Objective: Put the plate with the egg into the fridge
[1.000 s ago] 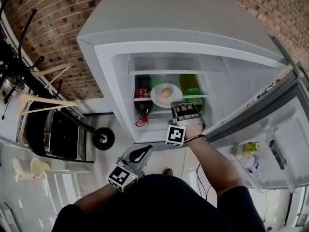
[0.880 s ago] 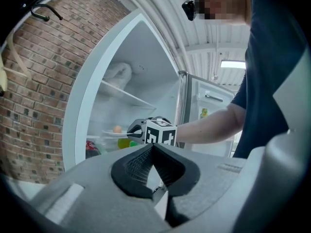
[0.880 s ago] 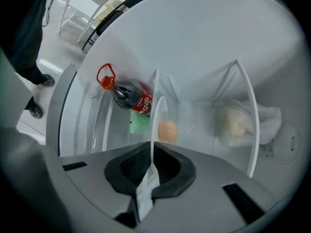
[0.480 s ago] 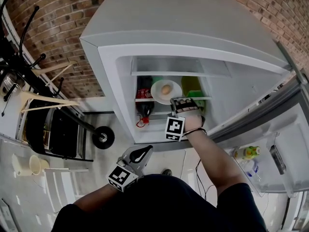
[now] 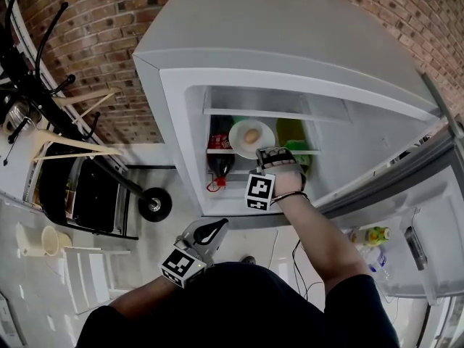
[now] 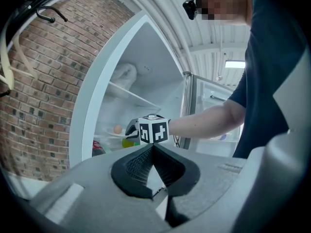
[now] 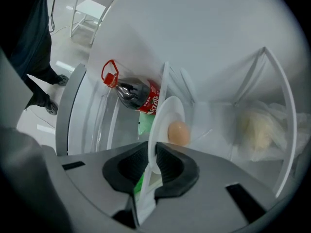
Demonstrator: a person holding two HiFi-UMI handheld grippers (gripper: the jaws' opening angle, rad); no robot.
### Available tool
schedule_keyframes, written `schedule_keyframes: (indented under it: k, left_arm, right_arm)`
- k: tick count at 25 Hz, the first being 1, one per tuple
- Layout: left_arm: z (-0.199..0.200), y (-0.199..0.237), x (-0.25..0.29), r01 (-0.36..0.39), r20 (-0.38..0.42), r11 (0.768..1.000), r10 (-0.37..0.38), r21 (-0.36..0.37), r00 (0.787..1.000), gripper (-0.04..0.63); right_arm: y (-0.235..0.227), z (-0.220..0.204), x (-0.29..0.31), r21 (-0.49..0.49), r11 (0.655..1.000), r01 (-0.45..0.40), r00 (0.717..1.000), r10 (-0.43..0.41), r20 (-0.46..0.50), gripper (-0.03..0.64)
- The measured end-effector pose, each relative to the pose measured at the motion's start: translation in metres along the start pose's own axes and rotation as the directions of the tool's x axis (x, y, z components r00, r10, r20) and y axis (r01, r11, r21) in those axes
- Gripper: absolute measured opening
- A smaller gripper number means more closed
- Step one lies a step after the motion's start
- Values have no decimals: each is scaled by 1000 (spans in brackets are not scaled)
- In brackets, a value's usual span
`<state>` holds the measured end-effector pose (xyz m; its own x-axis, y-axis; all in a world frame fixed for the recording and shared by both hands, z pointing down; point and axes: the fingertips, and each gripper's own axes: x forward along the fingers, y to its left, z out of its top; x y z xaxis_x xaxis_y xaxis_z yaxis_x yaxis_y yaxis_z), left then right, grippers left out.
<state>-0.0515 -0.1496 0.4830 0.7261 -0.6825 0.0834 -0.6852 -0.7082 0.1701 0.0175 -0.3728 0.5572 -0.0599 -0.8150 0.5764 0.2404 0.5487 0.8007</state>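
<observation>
Low in front of the fridge (image 5: 290, 27), outside the cabinet: left gripper (image 6: 153, 145), jaws closed tip to tip, nothing in them. At the left of the fridge interior: dark cola bottle (image 5: 220, 158). Just right of it, on the fridge's middle shelf (image 5: 308, 149): the plate (image 5: 239, 141), lying flat, egg (image 5: 251, 135) near its centre. Reaching into the fridge: right gripper (image 7: 151, 144). Its jaws have just been opening and stand at a narrow gap. The plate's near rim is between the pads, which look just clear of it. Judgement: the plate is light, stiff and slick. The egg is loose, round and fragile, and would roll on any tilt. Best hold is the near rim, kept level.
</observation>
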Motion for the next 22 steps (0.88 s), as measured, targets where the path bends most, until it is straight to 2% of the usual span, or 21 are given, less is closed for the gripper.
schedule_keyframes:
  k: [12,15,22]
  left_arm:
    - [-2,0,-1,-17,1,1000,17,-7,1000,5]
    - [-3,0,-2,-16,0,1000,16,-8,1000,5]
    - [-4,-2,-3,-13,-6,1000,13,-12,1000,5]
  right_arm:
    - [0,0,7,-27,1000,14,999,-15,-32,71]
    - [4,1,9,-22,1000,-5,999,4,-38,122]
    - [10,1,13,-19,1000,-22,999,22,-47,154]
